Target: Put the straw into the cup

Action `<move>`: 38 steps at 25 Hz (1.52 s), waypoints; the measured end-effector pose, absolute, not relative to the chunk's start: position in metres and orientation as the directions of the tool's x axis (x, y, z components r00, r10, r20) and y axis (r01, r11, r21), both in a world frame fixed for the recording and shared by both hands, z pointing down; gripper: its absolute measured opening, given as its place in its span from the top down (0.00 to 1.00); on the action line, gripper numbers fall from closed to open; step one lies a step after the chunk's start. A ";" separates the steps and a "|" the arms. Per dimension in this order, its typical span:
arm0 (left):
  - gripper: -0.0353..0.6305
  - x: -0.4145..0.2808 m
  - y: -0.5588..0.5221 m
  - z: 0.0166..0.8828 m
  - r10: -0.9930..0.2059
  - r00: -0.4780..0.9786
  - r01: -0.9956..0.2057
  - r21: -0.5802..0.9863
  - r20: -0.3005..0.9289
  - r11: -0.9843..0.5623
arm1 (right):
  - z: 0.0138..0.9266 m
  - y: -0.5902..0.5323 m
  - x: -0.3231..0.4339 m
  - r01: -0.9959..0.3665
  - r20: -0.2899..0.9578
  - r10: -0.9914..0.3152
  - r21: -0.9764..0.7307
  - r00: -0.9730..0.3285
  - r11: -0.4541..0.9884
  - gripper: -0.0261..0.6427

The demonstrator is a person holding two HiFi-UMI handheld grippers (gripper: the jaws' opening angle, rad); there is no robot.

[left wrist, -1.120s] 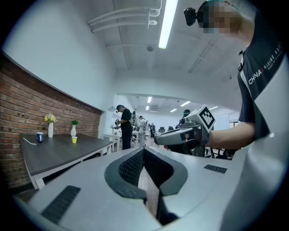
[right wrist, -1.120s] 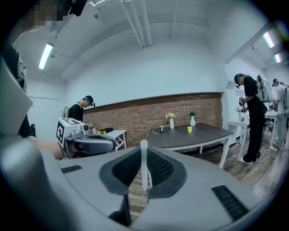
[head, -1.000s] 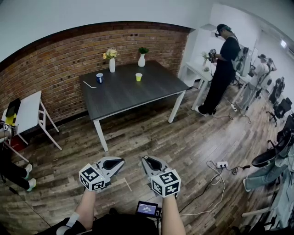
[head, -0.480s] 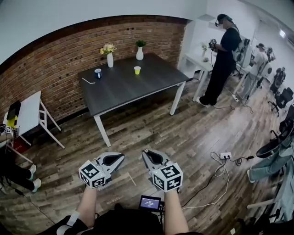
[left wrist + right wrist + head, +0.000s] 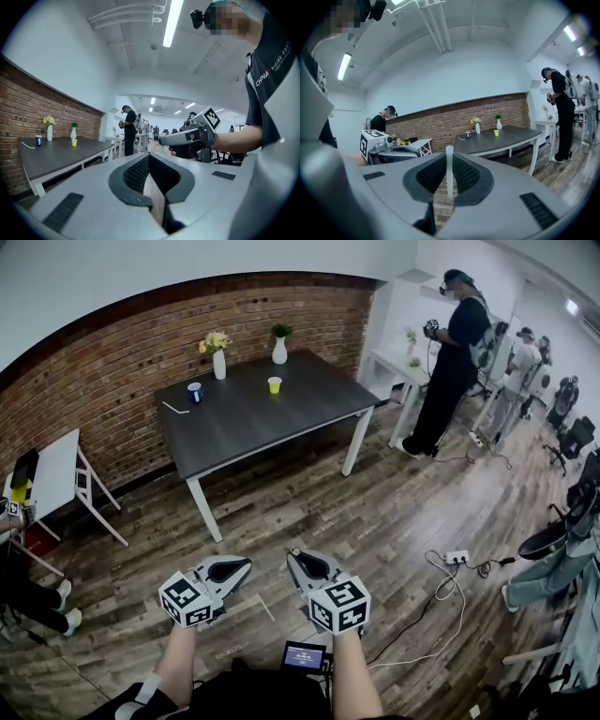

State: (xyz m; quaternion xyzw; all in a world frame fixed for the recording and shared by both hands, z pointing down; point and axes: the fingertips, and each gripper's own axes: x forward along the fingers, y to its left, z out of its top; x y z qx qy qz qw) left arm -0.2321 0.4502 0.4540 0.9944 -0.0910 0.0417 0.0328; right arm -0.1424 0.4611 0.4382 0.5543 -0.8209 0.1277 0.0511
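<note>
The dark table [image 5: 272, 432] stands far ahead by the brick wall. On it are a blue cup [image 5: 194, 393], a small yellow cup [image 5: 274, 384] and a thin white straw [image 5: 174, 409] lying left of the blue cup. Both grippers are held low over the wooden floor, well short of the table. My left gripper [image 5: 246, 565] is shut with nothing in it [image 5: 149, 157]. My right gripper [image 5: 292, 559] is shut on a short white straw [image 5: 449, 173] that stands upright between its jaws. The table and cups also show small in the right gripper view [image 5: 496, 133].
Two white vases [image 5: 218, 365] with plants stand at the table's back edge. A person in black [image 5: 450, 371] stands right of the table by a small white table [image 5: 398, 367]. A white folding table [image 5: 56, 470] is at the left. A power strip [image 5: 454, 576] and cable lie on the floor at right.
The head view has shifted a little, so the table sits slightly further left and up. Both grippers keep the same pose and stay shut.
</note>
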 end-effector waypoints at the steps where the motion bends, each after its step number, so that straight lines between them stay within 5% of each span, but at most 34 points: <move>1: 0.94 -0.231 0.451 0.455 -0.178 0.980 -0.184 0.059 0.089 -0.981 | 0.439 0.462 -0.141 -0.923 0.225 -0.897 -0.154 -0.381 0.354 0.89; 38: 0.94 -0.124 0.403 0.463 -0.201 0.979 -0.204 0.207 0.038 -0.957 | 0.471 0.425 -0.019 -0.912 0.219 -0.897 -0.238 -0.385 0.334 0.89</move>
